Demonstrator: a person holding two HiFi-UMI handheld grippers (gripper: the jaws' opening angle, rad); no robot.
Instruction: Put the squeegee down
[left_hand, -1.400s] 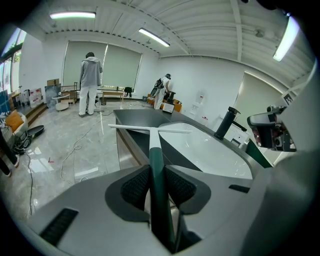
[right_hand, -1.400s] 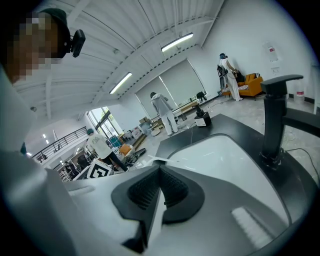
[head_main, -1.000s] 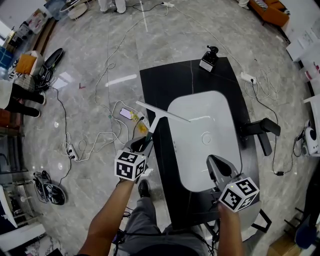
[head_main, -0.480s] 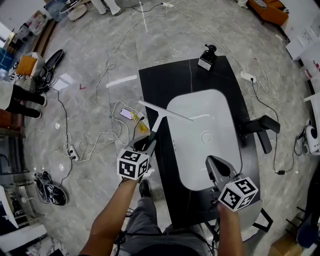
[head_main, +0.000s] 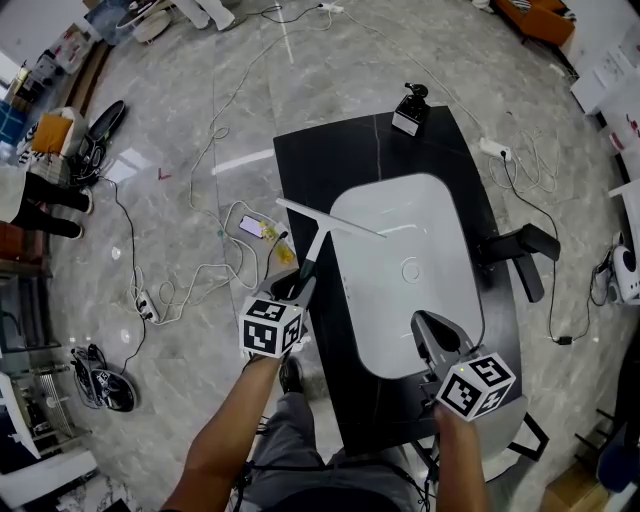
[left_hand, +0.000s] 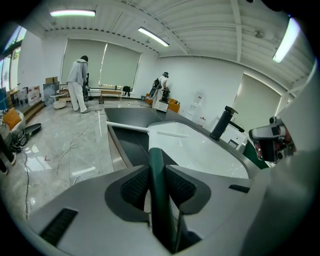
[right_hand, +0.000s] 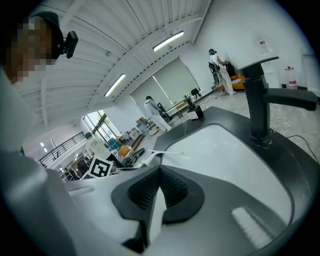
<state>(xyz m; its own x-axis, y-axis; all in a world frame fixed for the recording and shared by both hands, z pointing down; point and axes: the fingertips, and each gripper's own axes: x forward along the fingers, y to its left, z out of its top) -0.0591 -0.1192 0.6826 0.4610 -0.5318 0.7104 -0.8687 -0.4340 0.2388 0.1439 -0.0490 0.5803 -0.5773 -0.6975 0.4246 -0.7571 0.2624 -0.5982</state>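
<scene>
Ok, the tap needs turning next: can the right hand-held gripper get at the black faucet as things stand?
Probably yes: the right hand-held gripper is empty over the near end of the basin, and nothing stands between it and the black faucet.

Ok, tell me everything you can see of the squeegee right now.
The squeegee is T-shaped: a dark green handle and a long, thin pale blade. The left gripper is clamped on the handle. The blade lies over the black counter and the white basin rim; whether it touches is unclear.
</scene>
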